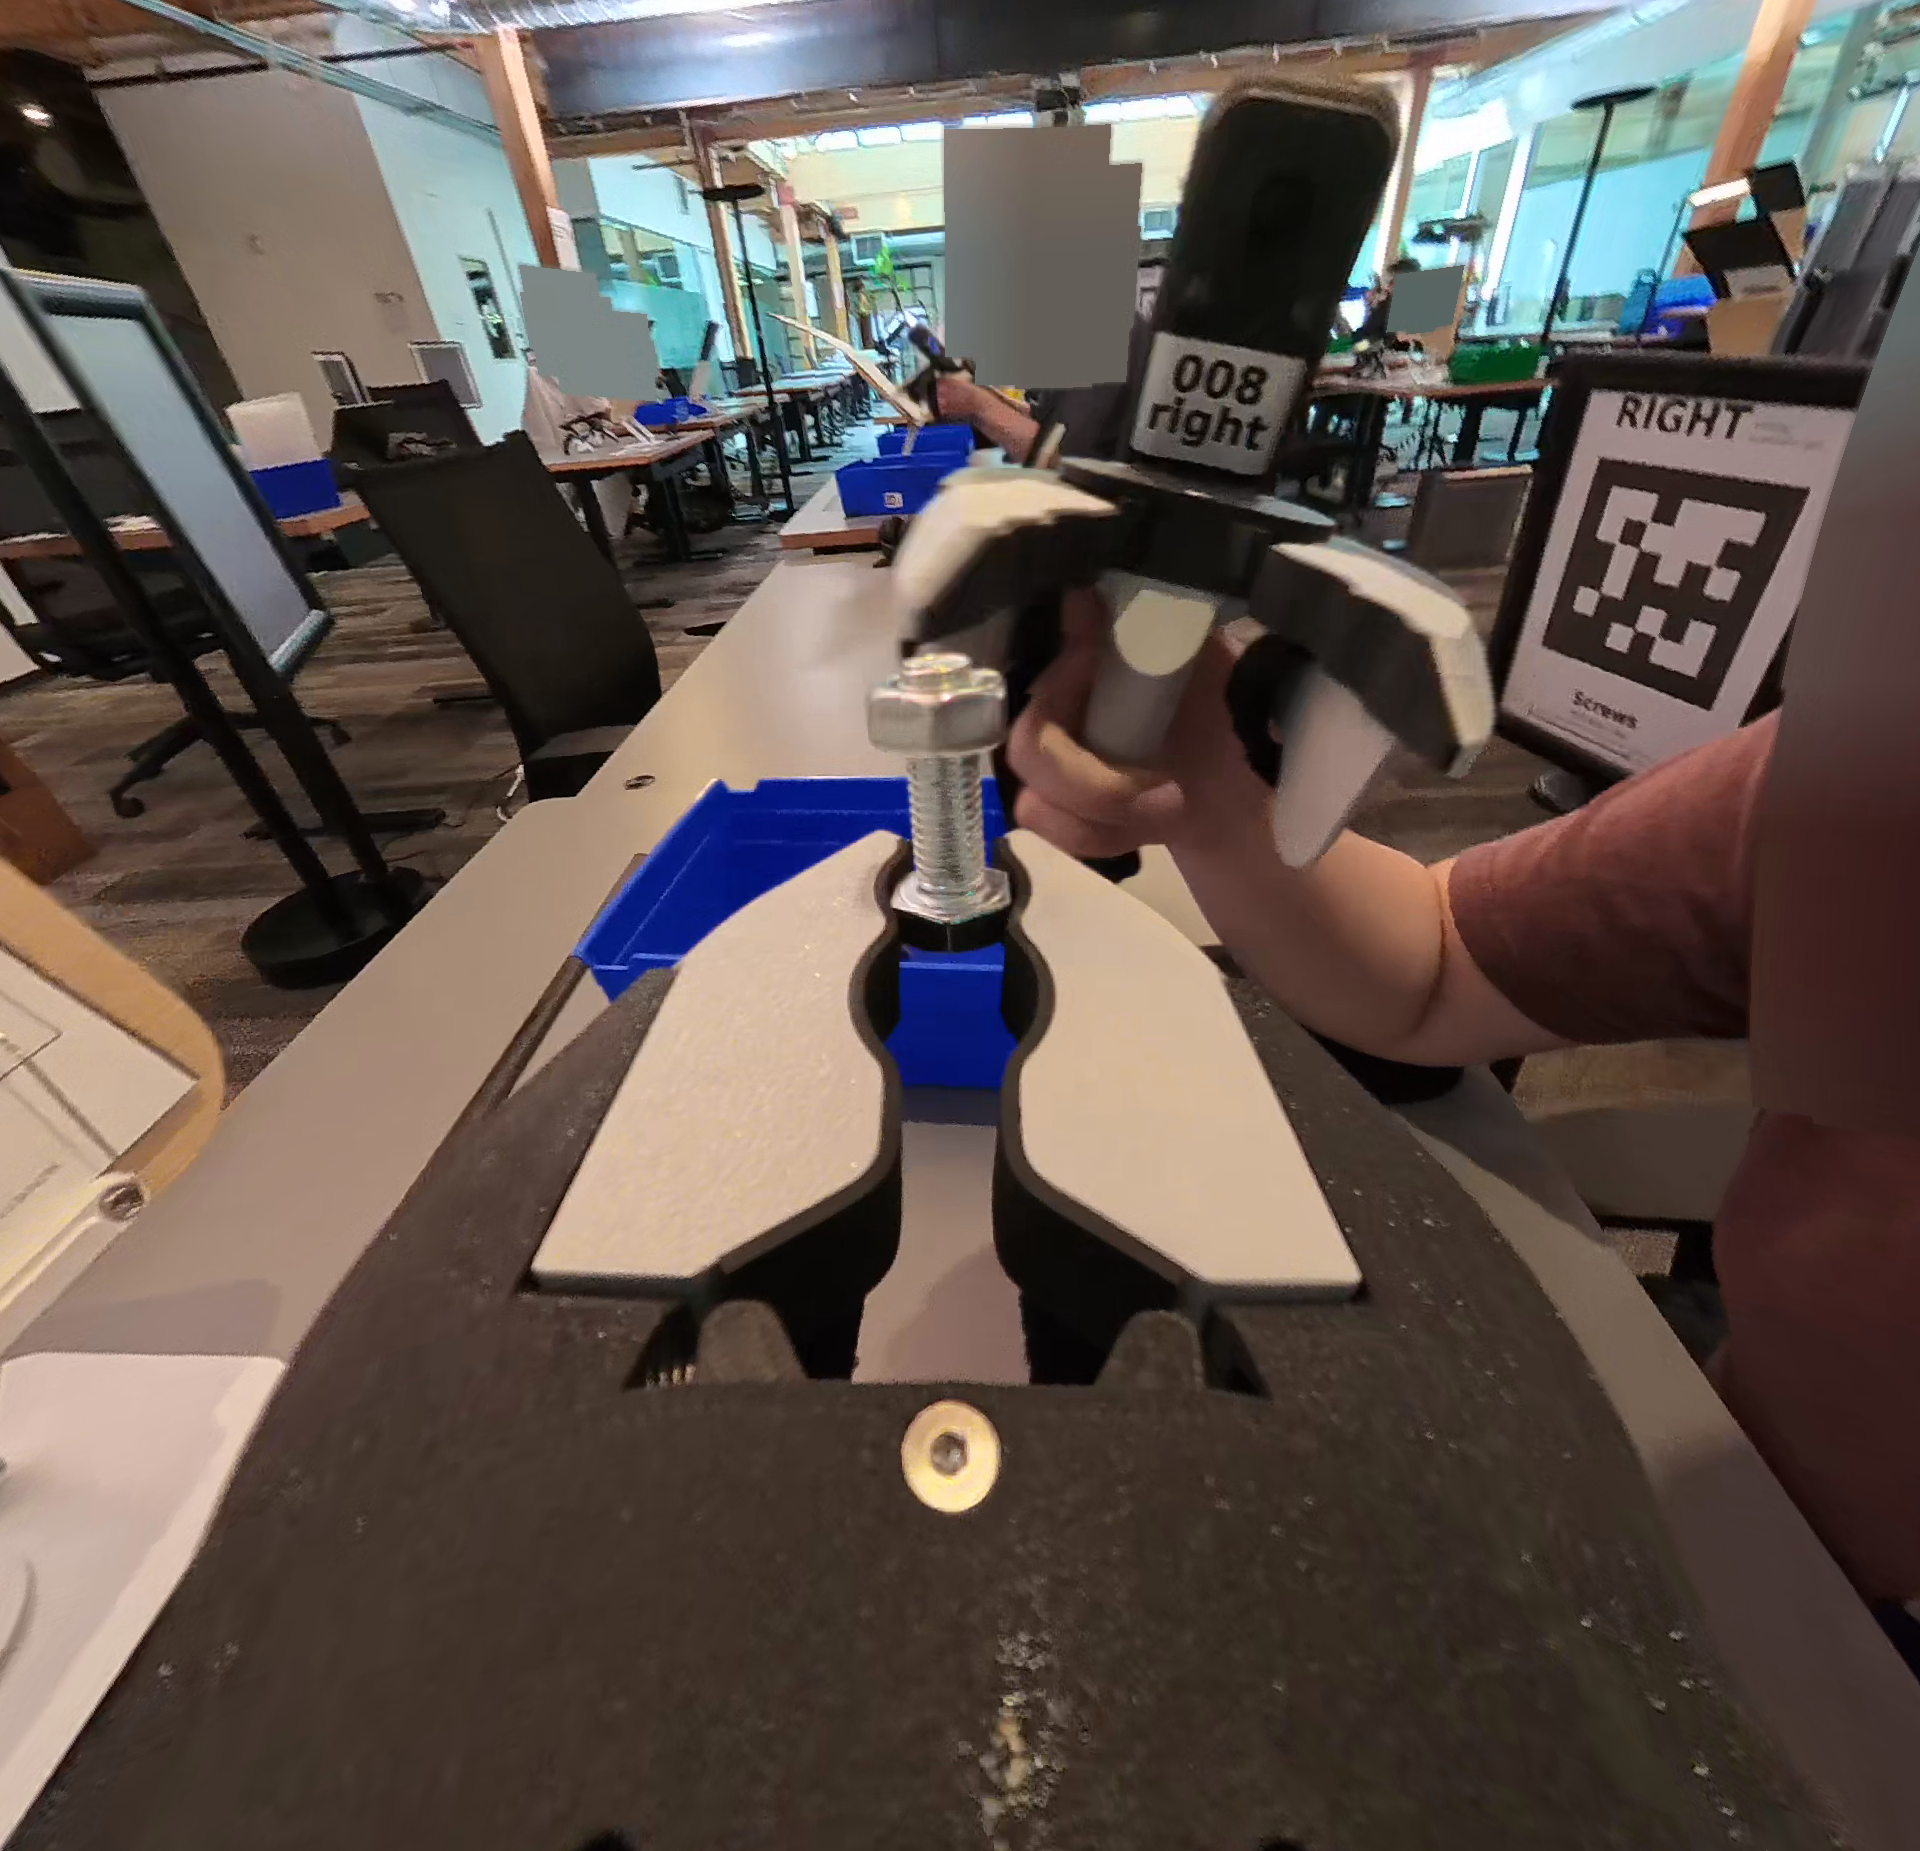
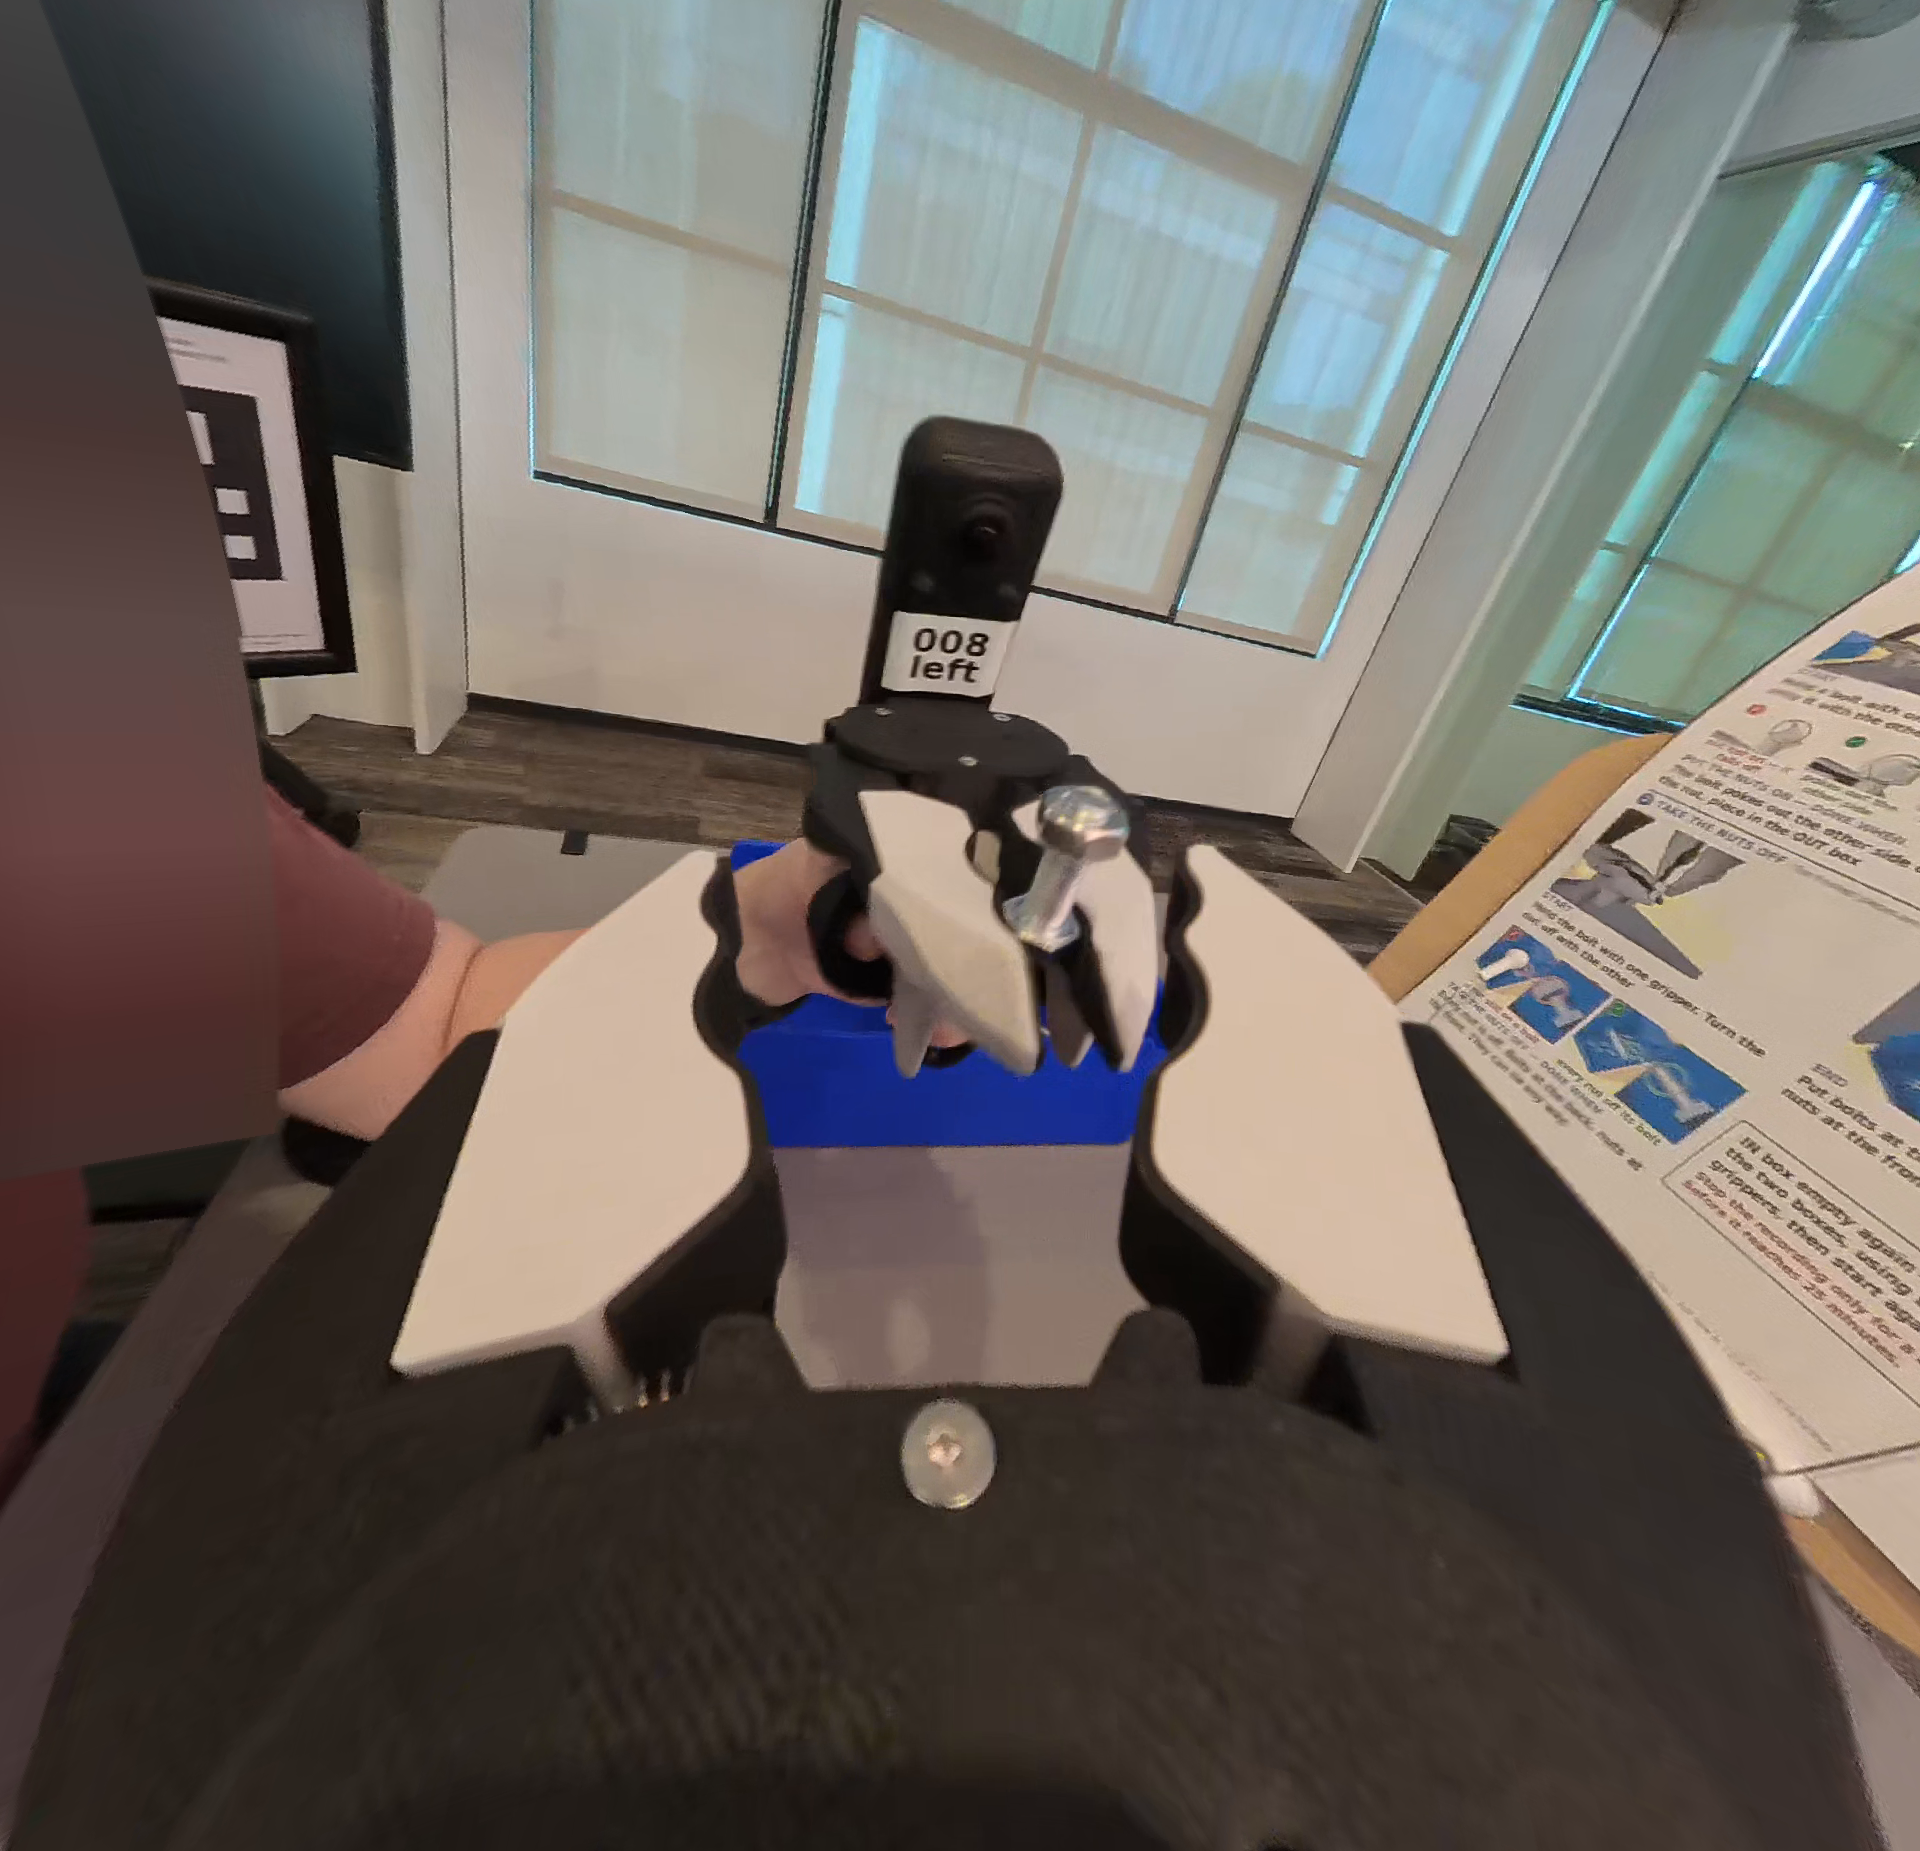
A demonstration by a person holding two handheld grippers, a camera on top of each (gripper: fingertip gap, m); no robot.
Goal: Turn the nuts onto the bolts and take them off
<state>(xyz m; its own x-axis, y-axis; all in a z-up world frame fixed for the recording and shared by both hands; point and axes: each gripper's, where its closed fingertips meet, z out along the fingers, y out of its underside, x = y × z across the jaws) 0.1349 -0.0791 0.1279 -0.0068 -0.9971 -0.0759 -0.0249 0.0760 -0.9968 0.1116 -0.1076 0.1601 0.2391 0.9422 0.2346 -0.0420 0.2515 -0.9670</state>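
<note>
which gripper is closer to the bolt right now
Left. The left gripper is shut on the bolt at its head end. The right gripper is open just beside the nut.

The bolt and nut are bright, glossy metal. At six o'clock below them, the left gripper has matt, grainy grey pads; the bin is smooth blue plastic.

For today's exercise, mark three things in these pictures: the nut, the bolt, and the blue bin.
nut (image 1: 937, 718), left wrist view, on its front hex face.
bolt (image 1: 948, 825), left wrist view, on the threaded shank below the nut.
blue bin (image 1: 727, 866), left wrist view, on its inner left wall.
</note>
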